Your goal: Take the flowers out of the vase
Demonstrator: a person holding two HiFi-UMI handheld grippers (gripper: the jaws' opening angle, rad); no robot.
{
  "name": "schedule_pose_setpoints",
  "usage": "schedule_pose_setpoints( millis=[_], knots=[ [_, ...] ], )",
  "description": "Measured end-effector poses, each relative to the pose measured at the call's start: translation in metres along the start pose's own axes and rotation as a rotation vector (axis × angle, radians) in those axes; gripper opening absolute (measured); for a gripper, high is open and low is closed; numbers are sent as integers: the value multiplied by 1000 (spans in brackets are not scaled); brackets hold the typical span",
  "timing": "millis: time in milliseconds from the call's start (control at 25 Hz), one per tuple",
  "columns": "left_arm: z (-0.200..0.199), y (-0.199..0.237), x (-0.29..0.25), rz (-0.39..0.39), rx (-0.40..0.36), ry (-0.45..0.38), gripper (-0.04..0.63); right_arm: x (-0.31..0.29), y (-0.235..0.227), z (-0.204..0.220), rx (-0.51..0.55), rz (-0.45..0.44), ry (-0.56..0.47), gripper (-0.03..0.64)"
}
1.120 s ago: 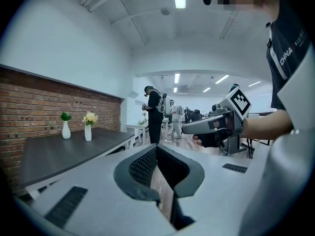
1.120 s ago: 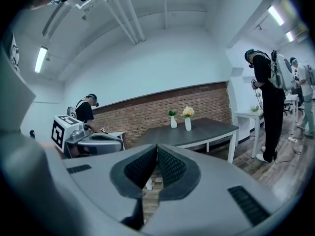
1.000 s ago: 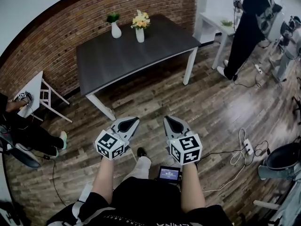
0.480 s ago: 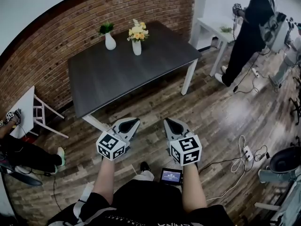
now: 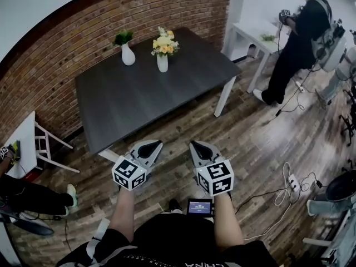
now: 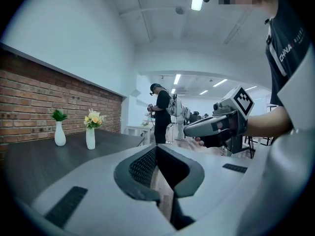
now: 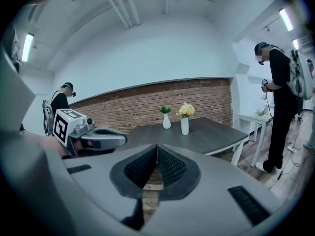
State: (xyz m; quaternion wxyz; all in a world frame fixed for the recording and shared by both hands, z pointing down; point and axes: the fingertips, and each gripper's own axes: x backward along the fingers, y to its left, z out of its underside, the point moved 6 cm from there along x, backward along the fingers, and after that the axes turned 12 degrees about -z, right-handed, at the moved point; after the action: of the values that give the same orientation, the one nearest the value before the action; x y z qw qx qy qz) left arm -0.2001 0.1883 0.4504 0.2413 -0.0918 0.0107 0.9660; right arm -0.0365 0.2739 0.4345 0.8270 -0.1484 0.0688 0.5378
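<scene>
Dark table (image 5: 139, 99) nearer, flowers (image 5: 164, 42) in vase (image 5: 162, 63), brick wall (image 5: 72, 43)

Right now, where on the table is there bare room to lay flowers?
The dark table is bare from its near edge up to the flower vase and the green-sprig vase; only that strip by the brick wall is crowded.

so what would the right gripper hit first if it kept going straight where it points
Most likely the dark table, at its near edge, with only floor before it; the flower vase stands farther back. Depth is unclear.
</scene>
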Motion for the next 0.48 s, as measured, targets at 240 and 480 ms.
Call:
schedule_pose_setpoints(
  millis=[240,480],
  knots=[
    [3,23,-23,-2,18,10,3,-28,-19,-9,-3,-12,15,8],
    [3,47,-67,-16,31,16,3,-62,-61,-19,0,-43,19,8]
  ],
)
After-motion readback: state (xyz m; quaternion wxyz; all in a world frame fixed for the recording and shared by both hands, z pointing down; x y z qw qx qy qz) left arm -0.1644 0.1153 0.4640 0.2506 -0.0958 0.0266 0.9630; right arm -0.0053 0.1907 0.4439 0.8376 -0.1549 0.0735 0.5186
